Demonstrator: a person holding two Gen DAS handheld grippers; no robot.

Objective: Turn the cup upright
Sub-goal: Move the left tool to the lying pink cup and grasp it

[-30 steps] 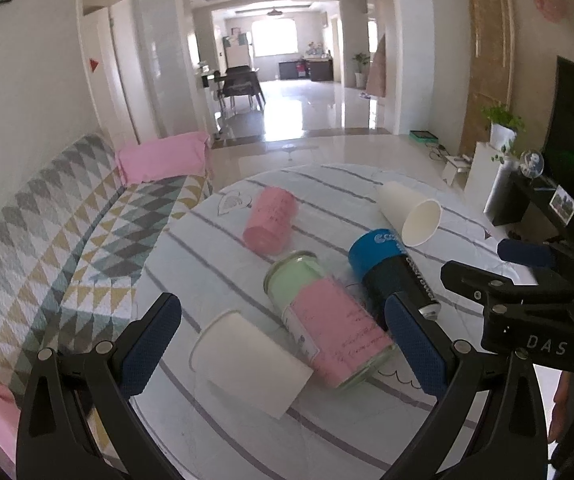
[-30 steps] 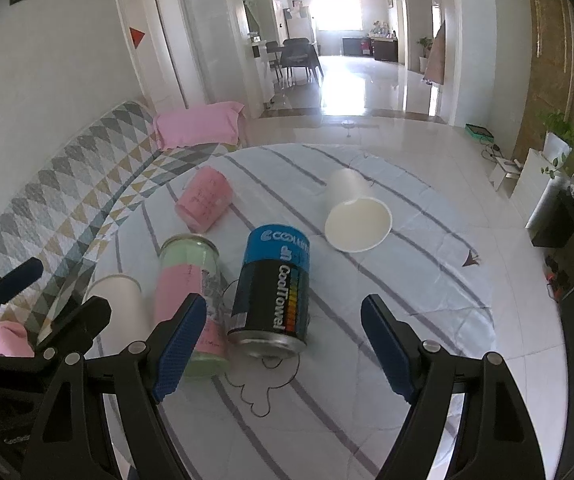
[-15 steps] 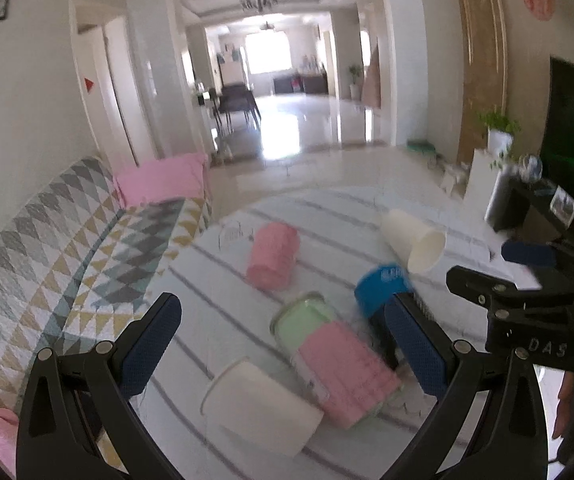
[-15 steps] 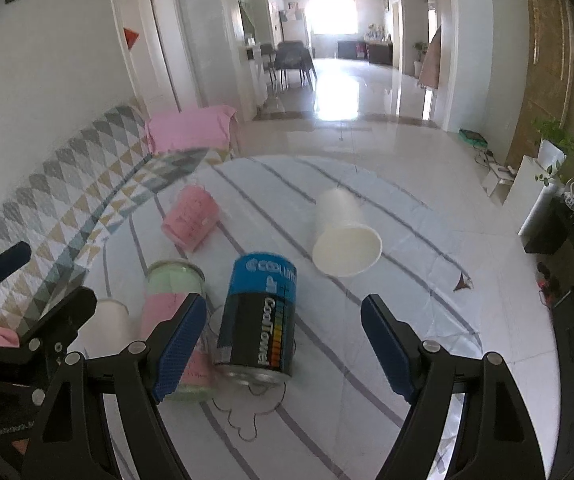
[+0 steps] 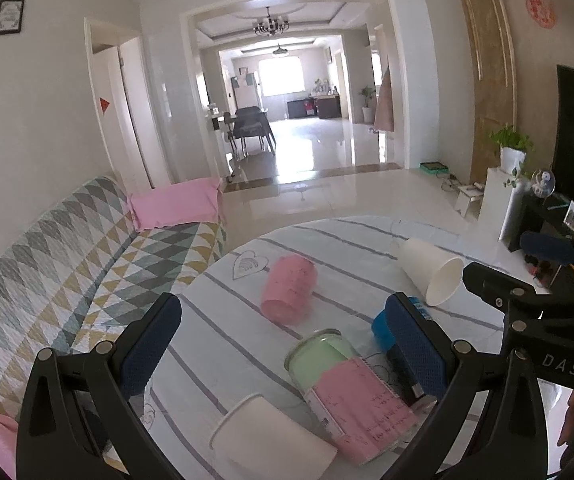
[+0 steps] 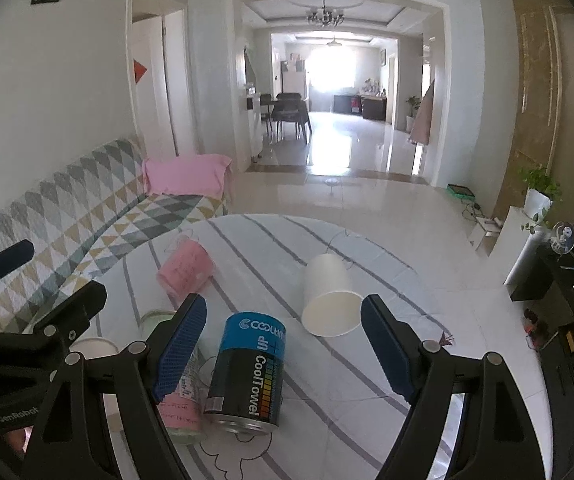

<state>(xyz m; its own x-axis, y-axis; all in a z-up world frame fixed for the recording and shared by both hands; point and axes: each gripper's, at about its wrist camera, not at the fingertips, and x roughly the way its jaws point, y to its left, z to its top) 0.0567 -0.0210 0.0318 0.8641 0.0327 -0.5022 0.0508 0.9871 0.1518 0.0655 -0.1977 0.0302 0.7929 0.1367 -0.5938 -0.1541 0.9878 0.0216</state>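
Note:
Several containers lie on their sides on a round table with a striped cloth (image 5: 351,240). A white paper cup (image 6: 329,298) lies at the far right with its mouth toward me; it also shows in the left wrist view (image 5: 431,274). A second white paper cup (image 5: 271,442) lies near the front left. A pink cup (image 5: 289,294) lies further back. My left gripper (image 5: 287,344) is open and empty above the table. My right gripper (image 6: 283,344) is open and empty, above the blue and black can (image 6: 249,372).
A green jar with a pink label (image 5: 347,388) lies beside the blue and black can (image 5: 383,322). A sofa with a triangle-pattern cover (image 5: 67,272) stands left of the table. A plant stand (image 6: 531,240) and a dark cabinet (image 6: 567,292) stand to the right.
Both grippers have pulled up and back from the table, so the cups and cans sit lower in both views. Nothing on the table has moved.

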